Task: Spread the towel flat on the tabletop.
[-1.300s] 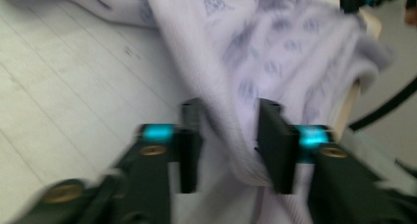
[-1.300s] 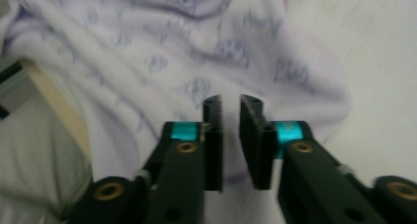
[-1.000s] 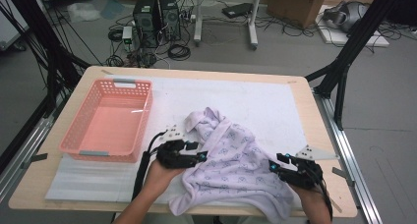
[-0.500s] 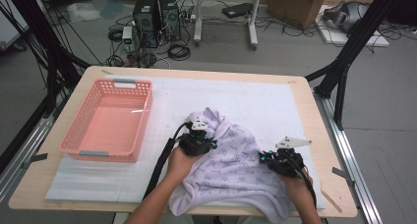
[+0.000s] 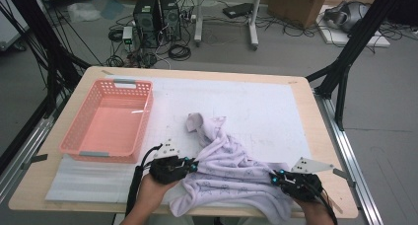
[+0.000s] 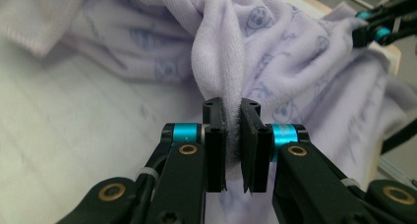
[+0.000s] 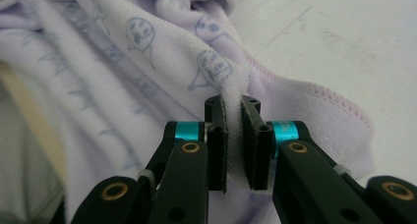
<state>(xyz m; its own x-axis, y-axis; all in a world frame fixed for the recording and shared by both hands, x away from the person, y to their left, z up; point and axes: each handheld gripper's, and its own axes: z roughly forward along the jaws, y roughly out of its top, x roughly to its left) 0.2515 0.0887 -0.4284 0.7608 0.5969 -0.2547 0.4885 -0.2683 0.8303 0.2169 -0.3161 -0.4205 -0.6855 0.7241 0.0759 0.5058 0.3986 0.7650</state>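
Gripping done: left gripper (image 5: pixel 193 167) and right gripper (image 5: pixel 274 177) each pinch a fold of the crumpled lilac towel (image 5: pixel 231 166), lower centre; spreading, folding, pink basket (image 5: pixel 106 121) stowage remain.

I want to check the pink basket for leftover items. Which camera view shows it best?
The high view: it looks down into the pink basket on the table's left, showing its rim, walls and bare floor with nothing inside. The left and right gripper views give nothing on the basket; both look closely at the lilac towel pinched between their black jaws.
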